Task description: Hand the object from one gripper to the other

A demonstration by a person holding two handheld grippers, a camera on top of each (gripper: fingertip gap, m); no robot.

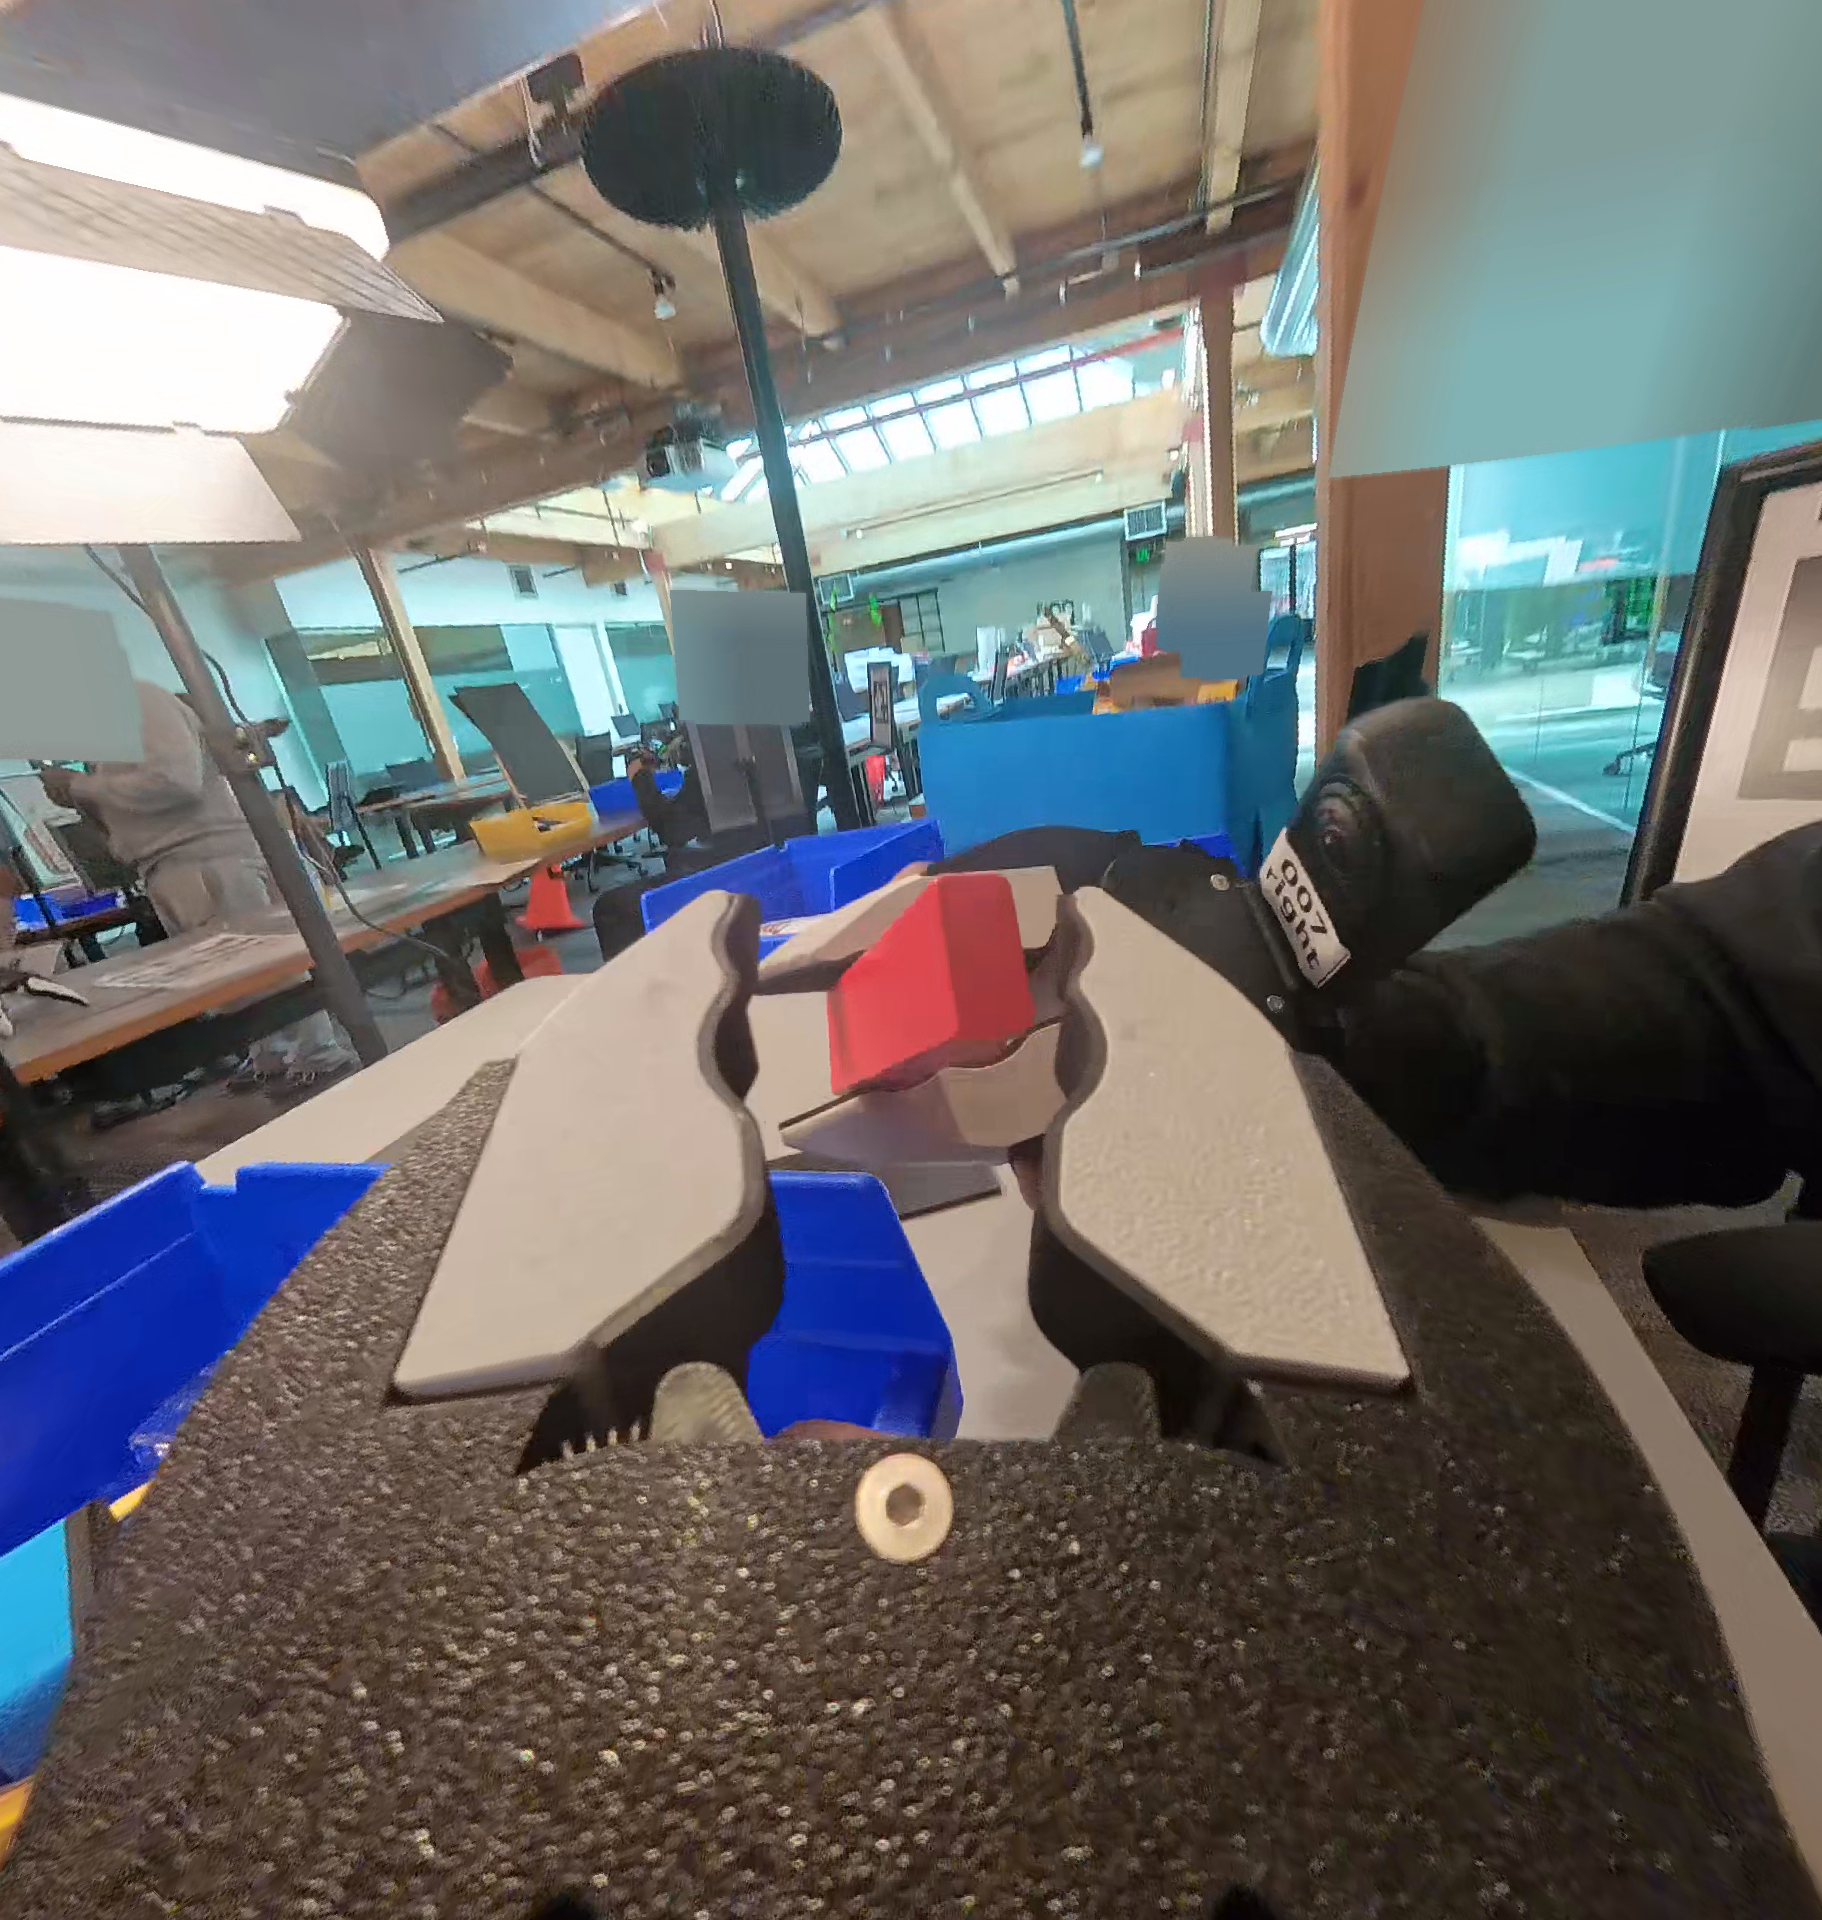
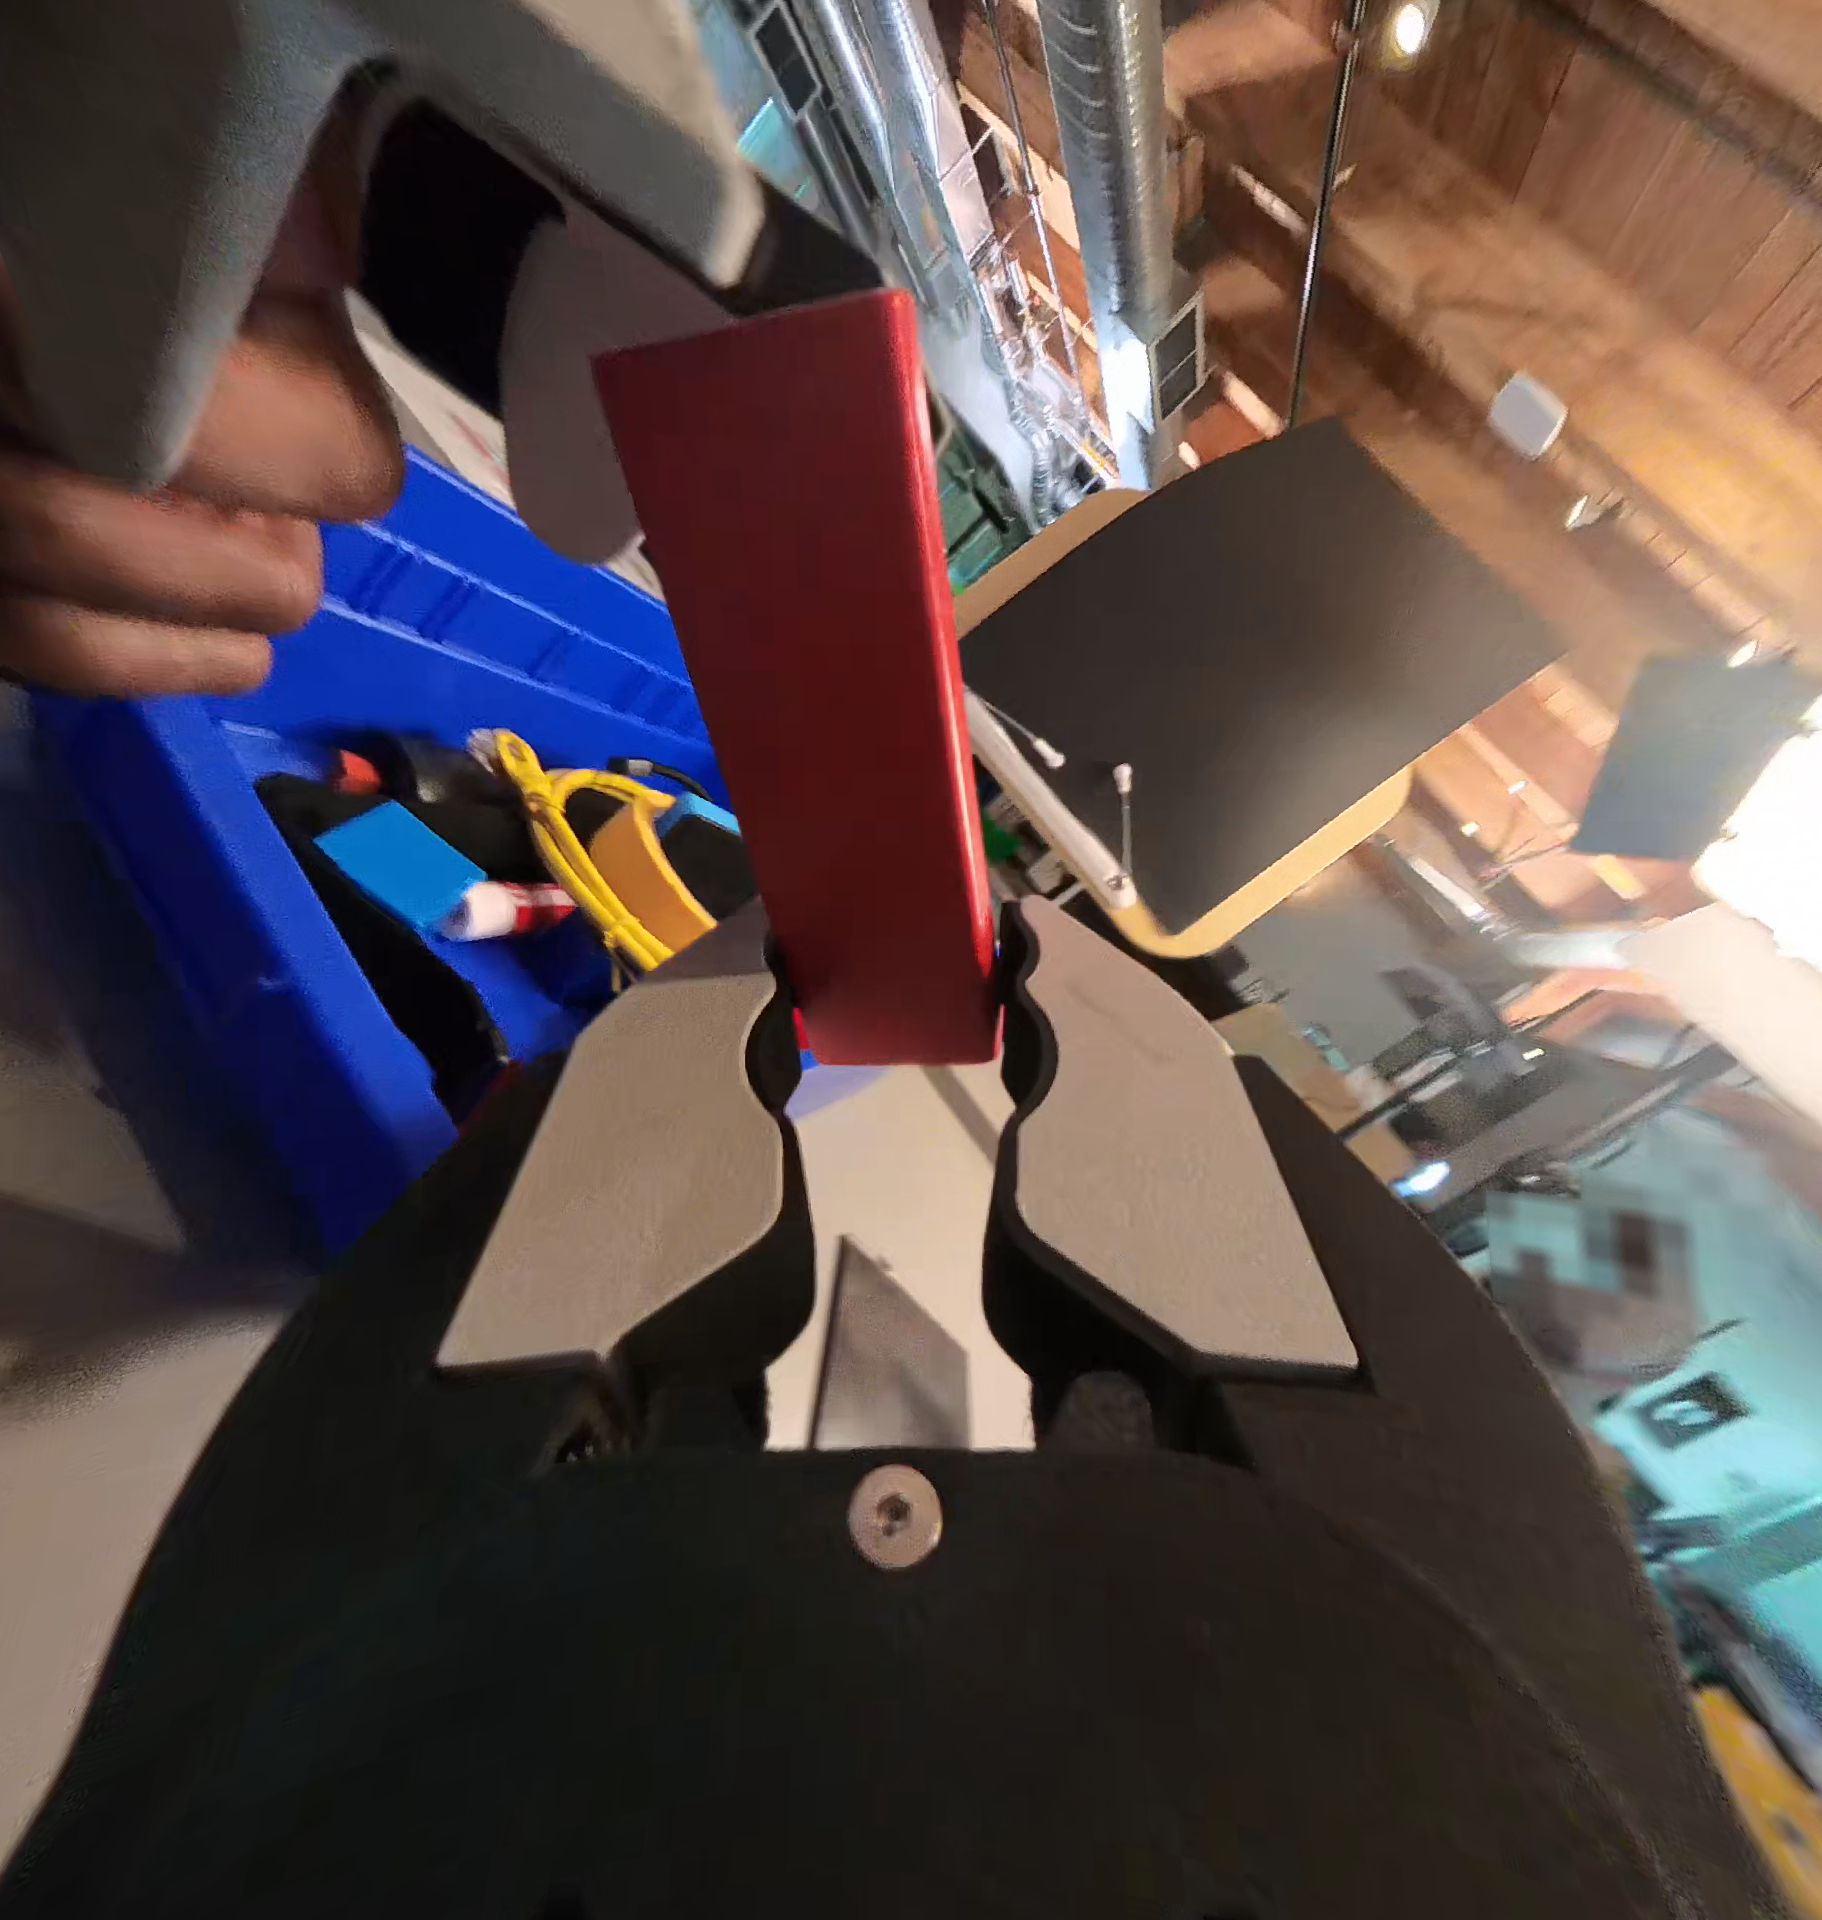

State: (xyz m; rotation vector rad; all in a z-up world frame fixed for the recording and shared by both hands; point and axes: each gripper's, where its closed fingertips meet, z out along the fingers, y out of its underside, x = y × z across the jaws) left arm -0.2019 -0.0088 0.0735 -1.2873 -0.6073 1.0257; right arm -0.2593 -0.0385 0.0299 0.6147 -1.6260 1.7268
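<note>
- Block (image 2: 813, 665): red, long and flat-sided, was held in the air above the table, clear of every surface.
- Right gripper (image 2: 891, 997) was clamped on one end of the block; both fingers pressed its narrow sides at the notches near the tips.
- Long axis ran straight out along the right gripper's fingers, away from its camera, so most of the length stood free beyond the grip.
- Left gripper (image 1: 912, 971) had its jaws spread wide, wider than the block, and held nothing.
- In the left wrist view, I saw the free end of the block (image 1: 928, 987) lying between my left fingers (image 1: 616, 1143), nearer the right-hand finger and tilted across the gap; I could not tell whether that finger touched it.
- In the right wrist view, the far end reached up to the left gripper (image 2: 678, 343), which came in from the top left; blur kept me from judging contact there.
- Right gripper (image 1: 948, 997) entered the left view from the right, crosswise to my left fingers, so the two grips would fall on opposite ends of the block.
- Judgement: handover stood at the receiving step; the left jaws needed to shut on the free end before the right let go.
- Risk, as I judged it: the tilt could twist the block as the jaws shut.
- Blue bin (image 2: 263, 862) sat below on the table, well apart from the block.
</note>
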